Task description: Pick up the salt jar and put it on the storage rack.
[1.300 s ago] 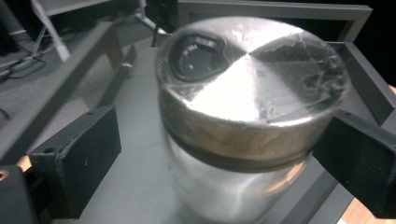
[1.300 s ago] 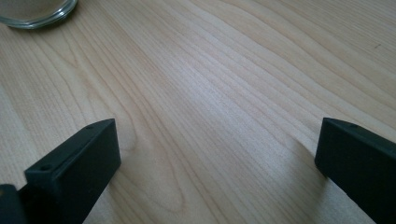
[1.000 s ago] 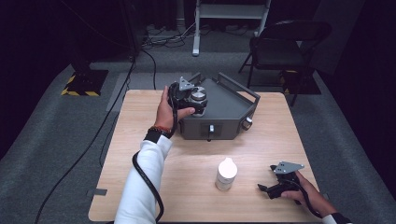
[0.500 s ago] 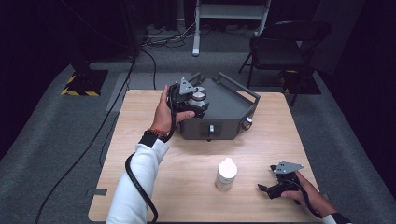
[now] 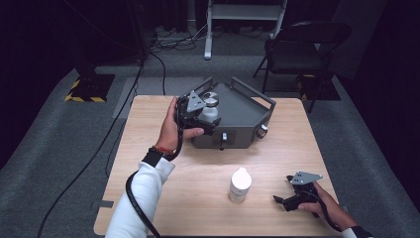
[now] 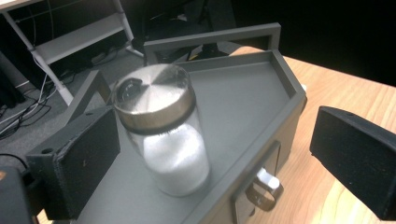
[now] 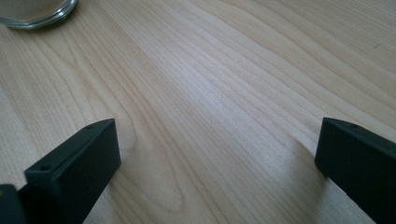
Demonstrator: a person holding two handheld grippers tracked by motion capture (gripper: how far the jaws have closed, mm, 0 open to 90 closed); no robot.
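A glass jar (image 6: 163, 135) with a brushed metal lid and white powder inside stands upright on the grey tray box (image 6: 243, 93). My left gripper (image 6: 215, 140) is open around it, the jar close to one jaw and well apart from the other. From above, the left gripper (image 5: 208, 118) sits at the tray box's (image 5: 240, 106) near left corner, with the jar's lid (image 5: 211, 101) just beyond it. My right gripper (image 5: 280, 201) rests open on the table's front right; nothing lies between the jaws of the right gripper (image 7: 215, 149) but bare wood.
A white bottle (image 5: 240, 183) stands on the table (image 5: 148, 129) left of the right gripper; its base (image 7: 35, 11) shows ahead of that gripper. The tray box has a front drawer pull (image 6: 261, 191) and raised handles. A chair (image 5: 297, 49) stands behind the table.
The left gripper has drawn back a little toward the tray's near edge, so the jar's lid now shows beyond it. The right gripper and the white bottle have not moved.
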